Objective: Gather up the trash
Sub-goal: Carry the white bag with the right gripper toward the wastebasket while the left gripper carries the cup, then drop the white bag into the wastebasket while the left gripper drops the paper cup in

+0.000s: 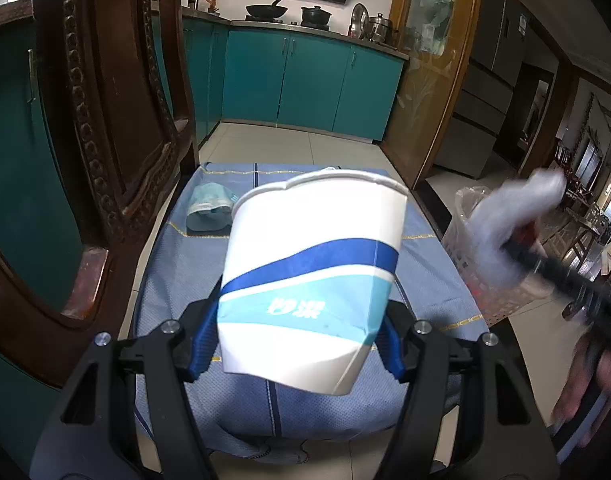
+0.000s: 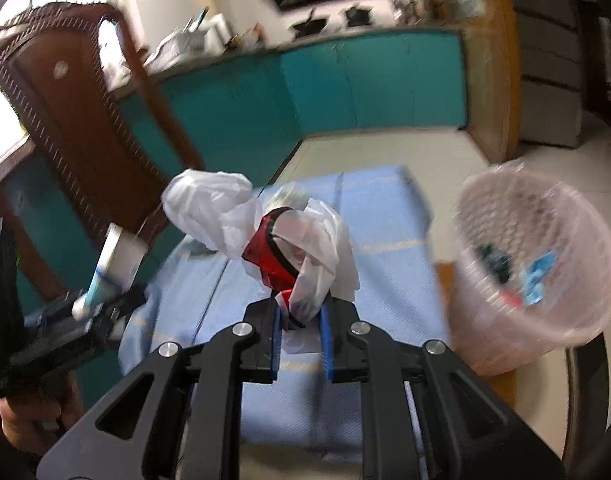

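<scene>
The left gripper (image 1: 297, 336) is clamped on a white paper cup with blue bands (image 1: 311, 280), its blue pads (image 1: 201, 344) pressing the lower sides; the cup is lifted clear above the blue cloth (image 1: 177, 272) and tilts with its dented rim away from the camera. Behind it on the cloth lies a crumpled blue face mask (image 1: 209, 208), close to the carved wooden chair (image 1: 117, 128) that stands hard against the cloth's left edge. The right gripper (image 2: 301, 332) is clenched tight on a bundle of crumpled white plastic bag with a red and black wrapper (image 2: 277, 240), held up over the cloth. To its right, just beside the cloth's edge, stands a pink mesh waste basket (image 2: 485, 320) lined with clear plastic, with dark and blue scraps already inside. Teal kitchen cabinets (image 1: 309, 80) run along the far wall, with a wok (image 1: 266, 10) and a pot on the counter. A hand (image 2: 33, 420) grips the left tool's handle at the lower left of the right wrist view.
</scene>
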The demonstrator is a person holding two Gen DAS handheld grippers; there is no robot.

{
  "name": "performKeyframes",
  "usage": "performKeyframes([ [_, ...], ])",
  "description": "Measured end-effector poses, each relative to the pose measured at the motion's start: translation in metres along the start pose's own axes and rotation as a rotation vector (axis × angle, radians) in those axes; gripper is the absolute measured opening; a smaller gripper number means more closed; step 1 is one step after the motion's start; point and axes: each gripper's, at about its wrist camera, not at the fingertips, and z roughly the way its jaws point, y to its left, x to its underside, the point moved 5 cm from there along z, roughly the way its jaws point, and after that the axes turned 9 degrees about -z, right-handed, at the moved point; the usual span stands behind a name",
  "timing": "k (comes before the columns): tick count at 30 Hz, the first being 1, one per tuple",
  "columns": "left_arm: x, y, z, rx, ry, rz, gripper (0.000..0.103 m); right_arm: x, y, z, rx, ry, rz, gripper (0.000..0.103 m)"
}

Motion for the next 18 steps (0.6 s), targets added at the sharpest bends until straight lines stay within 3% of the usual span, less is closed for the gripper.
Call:
performKeyframes([
  [5, 0.002, -0.001, 0.002, 0.003, 0.002, 0.005, 0.066, -0.036, -0.091, -0.007, 0.17, -0.096, 0.112, 0.02],
  [6, 0.002, -0.001, 0.004, 0.004, 0.006, 0.007, 0.066, -0.037, -0.106, -0.001, 0.205, -0.087, 0.111, 0.032],
  [7, 0.003, -0.002, 0.005, 0.003, 0.009, 0.01, 0.066, -0.034, -0.125, 0.008, 0.249, -0.067, 0.109, 0.054],
  [8, 0.004, -0.003, 0.006, 0.003, 0.015, 0.015, 0.066, -0.03, -0.137, 0.014, 0.281, -0.044, 0.117, 0.064],
  [9, 0.005, -0.004, 0.008, 0.004, 0.02, 0.018, 0.066, -0.024, -0.153, 0.017, 0.322, -0.019, 0.15, 0.069],
  [11, 0.008, -0.008, 0.012, 0.011, 0.031, 0.031, 0.066, -0.02, -0.17, 0.006, 0.32, -0.025, 0.242, 0.069],
  [15, 0.008, -0.03, 0.018, 0.05, 0.052, 0.063, 0.066, -0.016, -0.186, -0.054, 0.333, -0.218, 0.414, 0.091],
  [18, 0.007, -0.077, 0.03, 0.109, 0.078, 0.139, 0.066, -0.007, -0.196, -0.092, 0.365, -0.356, 0.534, 0.097],
])
